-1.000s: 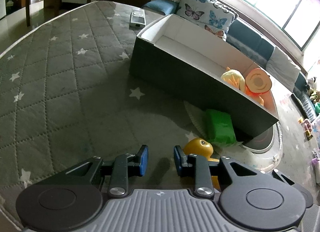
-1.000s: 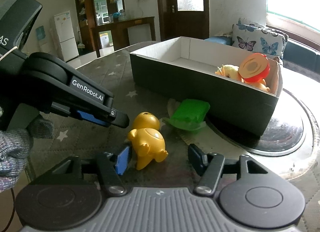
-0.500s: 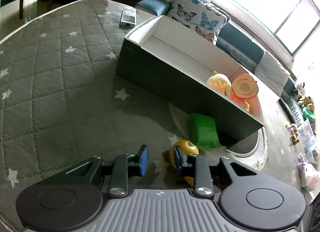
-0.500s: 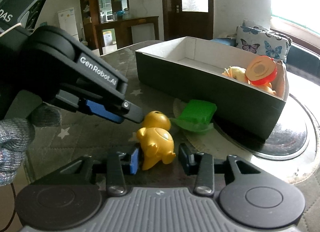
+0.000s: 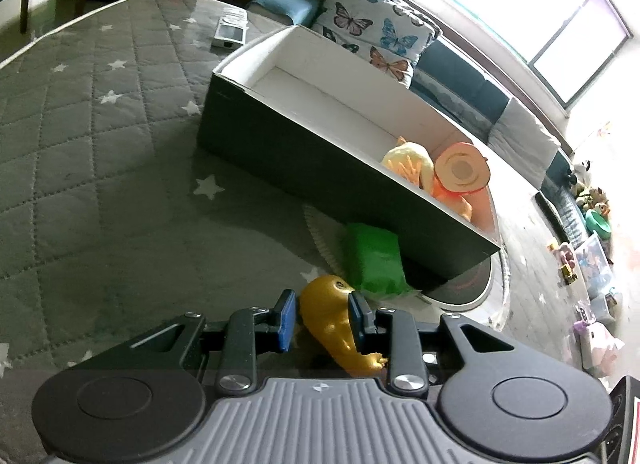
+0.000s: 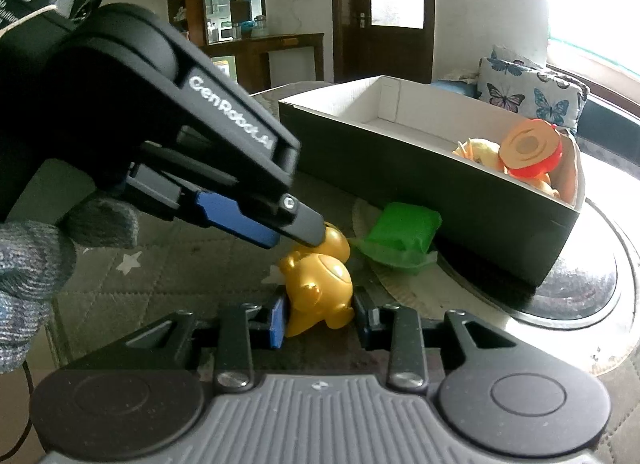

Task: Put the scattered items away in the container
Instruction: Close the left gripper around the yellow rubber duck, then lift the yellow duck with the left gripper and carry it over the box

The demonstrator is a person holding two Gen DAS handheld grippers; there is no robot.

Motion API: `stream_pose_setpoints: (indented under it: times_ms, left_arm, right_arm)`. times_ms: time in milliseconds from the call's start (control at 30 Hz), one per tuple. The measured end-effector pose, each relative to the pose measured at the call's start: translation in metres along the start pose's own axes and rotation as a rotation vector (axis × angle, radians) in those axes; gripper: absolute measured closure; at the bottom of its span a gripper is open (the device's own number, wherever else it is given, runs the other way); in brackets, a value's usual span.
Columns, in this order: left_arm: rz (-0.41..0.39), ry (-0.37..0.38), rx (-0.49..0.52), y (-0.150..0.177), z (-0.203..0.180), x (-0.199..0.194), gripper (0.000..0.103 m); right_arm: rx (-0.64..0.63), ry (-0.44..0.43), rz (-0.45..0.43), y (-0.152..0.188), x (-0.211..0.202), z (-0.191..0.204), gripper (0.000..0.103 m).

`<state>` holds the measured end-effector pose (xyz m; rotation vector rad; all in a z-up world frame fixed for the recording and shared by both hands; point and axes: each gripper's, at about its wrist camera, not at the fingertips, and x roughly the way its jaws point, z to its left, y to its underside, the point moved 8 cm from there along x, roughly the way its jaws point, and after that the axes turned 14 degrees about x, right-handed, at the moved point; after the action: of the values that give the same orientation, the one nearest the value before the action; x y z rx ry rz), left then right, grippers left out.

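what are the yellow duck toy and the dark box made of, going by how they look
Yellow duck toy: probably smooth moulded plastic or vinyl, with a slight gloss and soft highlights on its rounded body. Dark box: looks like cardboard, matte dark outside and white inside, with thin straight walls and folded corners.

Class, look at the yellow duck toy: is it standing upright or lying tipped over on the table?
Tipped over: the yellow duck toy lies on its side, feet pointing toward the right gripper.
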<state>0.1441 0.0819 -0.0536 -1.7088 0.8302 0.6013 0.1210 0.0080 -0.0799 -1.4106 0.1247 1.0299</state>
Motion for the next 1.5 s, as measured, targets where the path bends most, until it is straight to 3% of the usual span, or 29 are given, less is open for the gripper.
stream_pose_setpoints:
  times_ms: [767,833,933,1033,1233,1367,1500]
  left_arm:
    - [0.004,0.010,0.003,0.000,-0.005,0.005,0.073]
    - [0.003,0.010,0.004,0.000,-0.005,0.004,0.076]
    - [-0.007,0.013,0.005,-0.001,-0.004,0.000,0.088]
    - [-0.012,0.019,0.016,-0.001,-0.005,-0.002,0.088]
    - [0.005,0.028,-0.014,0.002,-0.003,-0.001,0.083]
    - [0.015,0.026,-0.025,0.004,-0.001,0.002,0.071]
    - [0.031,0.054,-0.045,0.005,-0.001,0.006,0.070]
  right_arm:
    - [-0.007,-0.002,0.006,-0.002,-0.006,0.000,0.071]
    - [-0.010,-0.002,0.002,-0.002,-0.007,0.001,0.071]
    - [-0.011,0.000,-0.006,-0.003,-0.010,0.002,0.071]
    - [-0.020,0.001,-0.011,-0.004,-0.012,0.004,0.071]
    - [-0.016,0.005,0.001,-0.001,-0.010,0.003,0.071]
    - [-0.015,0.009,0.005,0.001,-0.009,0.002,0.071]
    - [-0.012,0.006,0.010,0.002,-0.009,0.002,0.070]
